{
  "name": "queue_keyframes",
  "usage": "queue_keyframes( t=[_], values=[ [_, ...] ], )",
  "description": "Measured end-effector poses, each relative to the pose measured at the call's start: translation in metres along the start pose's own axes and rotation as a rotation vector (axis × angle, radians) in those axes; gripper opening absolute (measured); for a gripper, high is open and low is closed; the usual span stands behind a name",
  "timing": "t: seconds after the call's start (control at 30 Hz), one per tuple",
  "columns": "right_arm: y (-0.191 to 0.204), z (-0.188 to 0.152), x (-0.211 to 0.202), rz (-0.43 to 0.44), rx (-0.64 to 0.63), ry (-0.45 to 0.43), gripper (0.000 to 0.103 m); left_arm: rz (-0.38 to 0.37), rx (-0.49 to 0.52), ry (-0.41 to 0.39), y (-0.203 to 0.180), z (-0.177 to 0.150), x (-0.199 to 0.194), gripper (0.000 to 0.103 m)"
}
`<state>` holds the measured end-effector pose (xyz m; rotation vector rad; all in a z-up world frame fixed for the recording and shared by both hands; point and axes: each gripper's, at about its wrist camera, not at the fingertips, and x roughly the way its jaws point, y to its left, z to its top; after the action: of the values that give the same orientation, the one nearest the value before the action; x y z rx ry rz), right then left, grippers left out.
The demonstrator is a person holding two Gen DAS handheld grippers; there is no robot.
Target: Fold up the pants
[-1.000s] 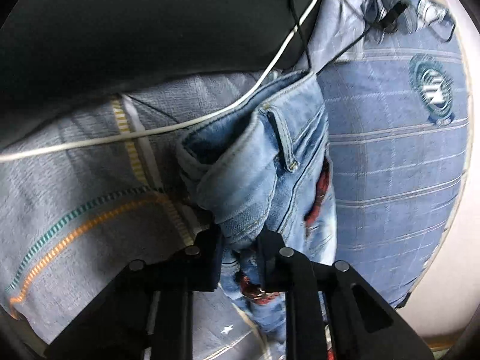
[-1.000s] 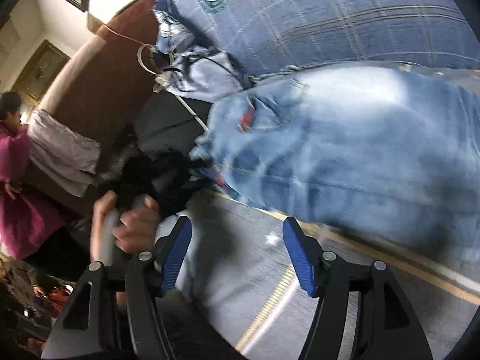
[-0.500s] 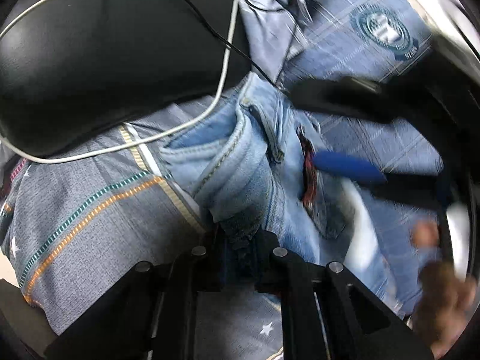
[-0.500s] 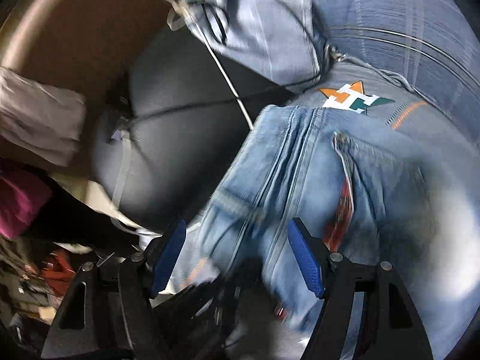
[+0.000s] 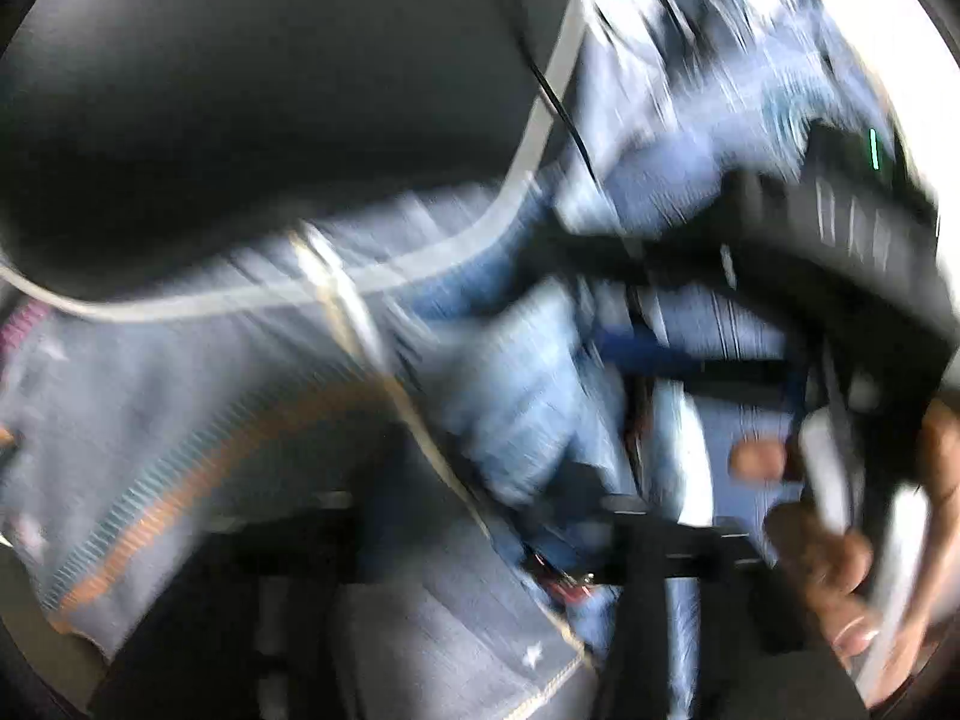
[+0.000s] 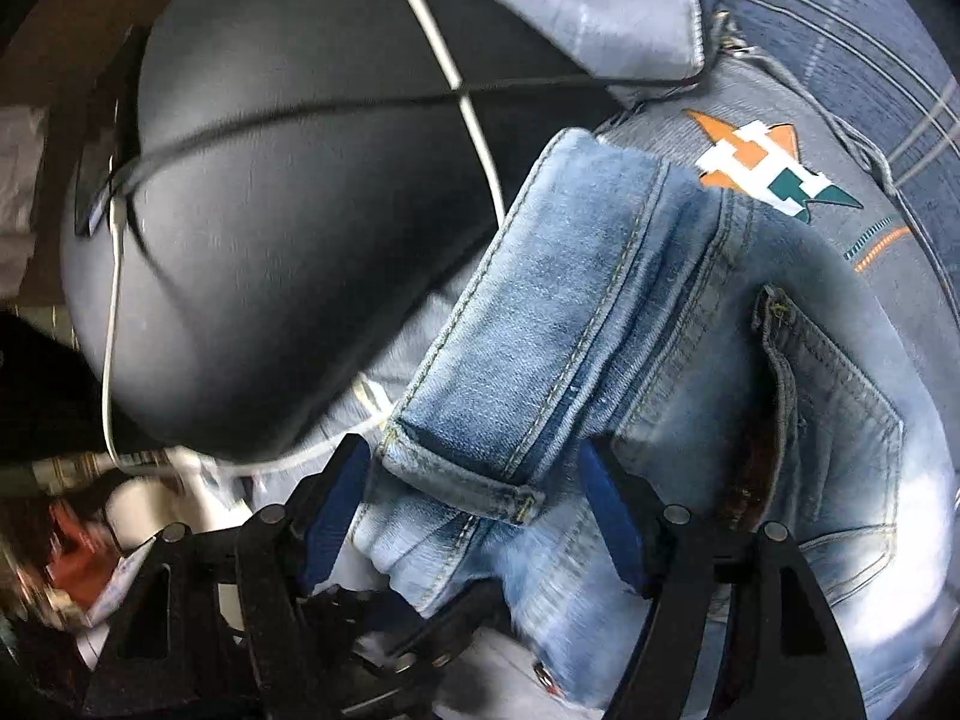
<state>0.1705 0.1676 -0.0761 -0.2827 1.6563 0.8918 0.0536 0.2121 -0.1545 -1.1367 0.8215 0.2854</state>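
Light blue jeans lie folded on a grey bed cover, back pocket up. My right gripper points down over the thick folded edge of the jeans. Its jaws are opening wide, and the blue pads straddle that fold without clamping it. The left wrist view is badly blurred. There my left gripper has its jaws opening, with a bunch of the jeans between the spread fingers. The right gripper and the hand holding it show close on the right of that view.
A black rounded cushion lies just left of the jeans, with a white cable and a thin black cable over it. A grey cloth with an orange and green logo and a blue checked cover lie beyond.
My left gripper was clamped on a bunch of denim and has now spread its jaws. My right gripper swung in from the side and came down over the jeans' folded edge.
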Motion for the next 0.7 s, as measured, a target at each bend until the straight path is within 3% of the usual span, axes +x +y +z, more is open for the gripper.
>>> queue_keyframes(
  t=[0.03,0.13,0.17,0.23,0.33,0.43,0.6,0.7],
  values=[
    [0.000,0.001,0.000,0.003,0.014,-0.010,0.074,-0.004,-0.020,0.003,0.008,0.007,0.001,0.075],
    [-0.005,0.003,-0.002,0.012,0.057,-0.013,0.074,-0.039,-0.049,0.085,0.024,0.020,0.019,0.075],
    [-0.006,0.003,-0.001,-0.003,0.067,-0.016,0.074,-0.075,-0.077,0.072,0.029,0.026,0.017,0.075],
    [-0.008,0.002,-0.001,0.001,0.101,-0.034,0.074,-0.063,-0.124,0.018,0.038,0.042,0.018,0.075],
    [-0.008,-0.008,-0.005,0.007,0.125,-0.054,0.074,-0.087,-0.142,0.022,0.041,0.052,0.020,0.074],
    [-0.011,-0.020,-0.012,0.017,0.131,-0.070,0.074,-0.144,-0.121,0.063,0.034,0.043,0.021,0.074],
    [-0.023,-0.024,-0.030,0.068,0.157,-0.125,0.074,-0.129,-0.074,0.156,0.019,0.034,0.040,0.079],
    [-0.036,-0.027,-0.037,0.090,0.205,-0.155,0.074,-0.172,-0.112,0.191,0.019,0.036,0.047,0.083]
  ],
)
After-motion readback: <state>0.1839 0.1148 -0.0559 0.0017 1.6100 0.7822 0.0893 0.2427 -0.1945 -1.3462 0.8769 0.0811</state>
